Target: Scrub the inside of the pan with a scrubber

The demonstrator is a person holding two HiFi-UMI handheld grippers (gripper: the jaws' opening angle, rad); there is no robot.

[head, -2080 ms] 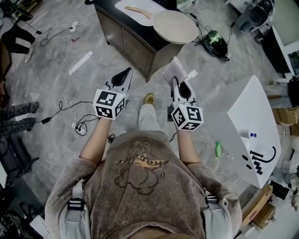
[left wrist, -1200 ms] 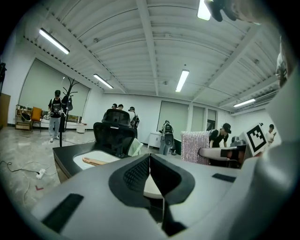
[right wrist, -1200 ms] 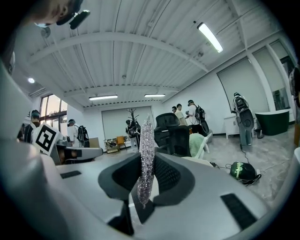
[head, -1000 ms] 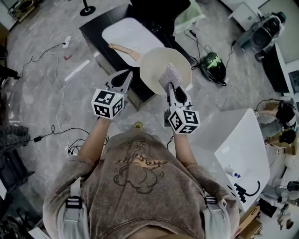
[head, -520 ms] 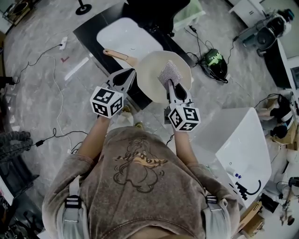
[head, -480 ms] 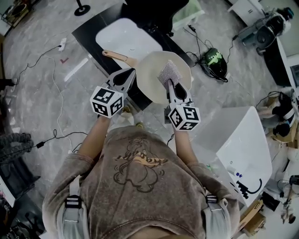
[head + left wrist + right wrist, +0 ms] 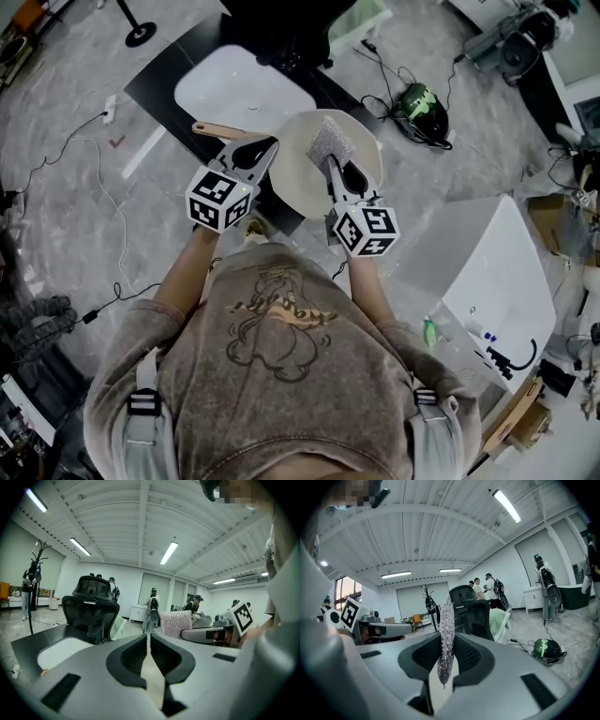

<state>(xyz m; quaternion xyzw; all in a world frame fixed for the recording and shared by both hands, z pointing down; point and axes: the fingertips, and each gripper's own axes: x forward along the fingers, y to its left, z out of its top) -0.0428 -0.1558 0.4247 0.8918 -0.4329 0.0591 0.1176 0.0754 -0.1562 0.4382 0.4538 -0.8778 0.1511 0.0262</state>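
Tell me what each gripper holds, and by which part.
Right gripper: the silver scrubber, pinched by its near edge, the rest standing out ahead. Left gripper: nothing, jaws shut.

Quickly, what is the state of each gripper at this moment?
Left gripper: jaws closed, nothing between them.
Right gripper: jaws closed on the scrubber.
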